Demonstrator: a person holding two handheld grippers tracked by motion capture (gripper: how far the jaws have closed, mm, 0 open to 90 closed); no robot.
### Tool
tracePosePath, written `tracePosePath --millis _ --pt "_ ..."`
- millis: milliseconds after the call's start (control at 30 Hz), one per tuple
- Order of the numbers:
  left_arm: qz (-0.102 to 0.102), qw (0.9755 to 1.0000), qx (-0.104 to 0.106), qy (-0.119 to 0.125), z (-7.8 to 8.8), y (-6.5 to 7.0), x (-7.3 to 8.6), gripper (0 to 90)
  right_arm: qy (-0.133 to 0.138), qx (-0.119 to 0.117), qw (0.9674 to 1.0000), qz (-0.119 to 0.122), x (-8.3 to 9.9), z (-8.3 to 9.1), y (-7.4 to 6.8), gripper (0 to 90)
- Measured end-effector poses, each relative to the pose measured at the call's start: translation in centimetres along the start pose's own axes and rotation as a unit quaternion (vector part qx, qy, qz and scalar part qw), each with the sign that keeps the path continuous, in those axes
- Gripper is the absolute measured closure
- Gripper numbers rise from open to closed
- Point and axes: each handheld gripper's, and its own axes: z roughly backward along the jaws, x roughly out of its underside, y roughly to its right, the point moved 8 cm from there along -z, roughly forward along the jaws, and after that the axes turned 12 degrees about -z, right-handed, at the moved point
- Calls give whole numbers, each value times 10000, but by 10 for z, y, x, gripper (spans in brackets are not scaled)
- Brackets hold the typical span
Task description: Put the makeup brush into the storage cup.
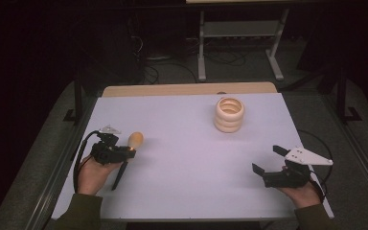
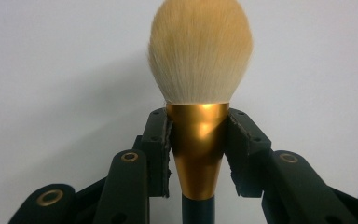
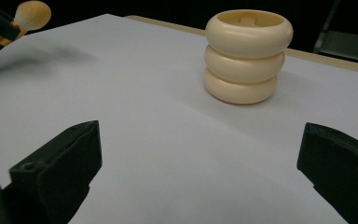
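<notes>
My left gripper [image 1: 127,151] is shut on a makeup brush [image 1: 134,141] at the table's left side. The brush has a fluffy tan head [image 2: 200,49], a gold ferrule [image 2: 199,144] pinched between the two black pads, and a dark handle [image 1: 120,175] that slants down toward the table. In the right gripper view the brush head [image 3: 31,14] shows at the far top left. A cream holder [image 1: 229,114] shaped like three stacked rings stands upright at the back right, also seen as the cream holder [image 3: 248,55]. My right gripper [image 1: 268,159] rests open near the front right, with nothing between its jaws.
The white table mat [image 1: 187,158] lies on a wooden table whose far edge [image 1: 187,89] shows behind it. Beyond stand a white metal frame [image 1: 239,33] and cables on a dark floor. A black cable [image 1: 79,158] loops from the left gripper.
</notes>
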Motion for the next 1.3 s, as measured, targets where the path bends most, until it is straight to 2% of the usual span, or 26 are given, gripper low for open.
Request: tracePosePath --millis 133,167,233,333,433,467,533,567,633,667,700,733,767,800,900,933,1000,1067,1100,1200,1300 --pt "-22 9997 74 247 4 0 -4 631 4 4 10000 10 0 0 0 0" --pt "-22 9997 74 247 4 0 -4 632 5 4 10000 8 0 0 0 0" --pt "-7 9987 96 491 8 1 -9 632 6 3 10000 3 0 0 0 0" --pt "-26 9980 102 620 11 3 -12 632 -21 -17 10000 -45 -1 0 0 0" --pt "-97 9965 98 823 15 5 -17 631 -38 -19 10000 -76 -1 0 0 0" --pt "-54 9956 82 931 15 6 -20 631 -21 -20 10000 -87 -2 0 -1 0" --pt "-130 9957 67 912 16 5 -20 631 -20 -20 10000 -94 -3 0 -1 0" --pt "-153 9940 41 1086 18 7 -24 631 0 -3 10000 -97 -4 0 -1 0" --pt "-181 9936 47 1111 18 7 -25 631 -24 -27 9999 -110 -4 0 -2 0" --pt "-242 9920 43 1234 18 9 -28 631 -40 -51 9999 -121 -4 -1 -2 0" --pt "-242 9920 43 1234 18 9 -28 631 -51 -55 9999 -111 -5 -1 -2 0" --pt "-279 9902 86 1363 18 11 -32 631 -71 -68 9999 -99 -5 -2 -3 0" --pt "-279 9902 86 1363 18 11 -32 631 -83 -79 9998 -139 -6 -3 -4 0" --pt "-324 9884 129 1476 17 14 -35 631 -83 -116 9998 -108 -7 -3 -4 0" --pt "-463 9870 198 1529 16 18 -40 631 -136 -265 9994 -154 -9 -5 -7 0" --pt "-463 9870 198 1529 16 18 -40 631 -135 -286 9994 -162 -10 -5 -7 0" --pt "-522 9847 255 1643 15 20 -46 631 -136 -317 9993 -143 -12 -6 -7 0" --pt "-546 9840 283 1673 15 21 -48 631 -160 -318 9993 -148 -13 -6 -8 0" --pt "-586 9809 368 1816 17 23 -53 631 -195 -332 9991 -178 -15 -7 -10 5" --pt "-588 9779 458 1954 18 26 -59 631 -142 -344 9992 -140 -18 -9 -15 42" --pt "-602 9743 513 2108 19 28 -64 631 -98 -521 9982 -264 -23 -13 -21 64"
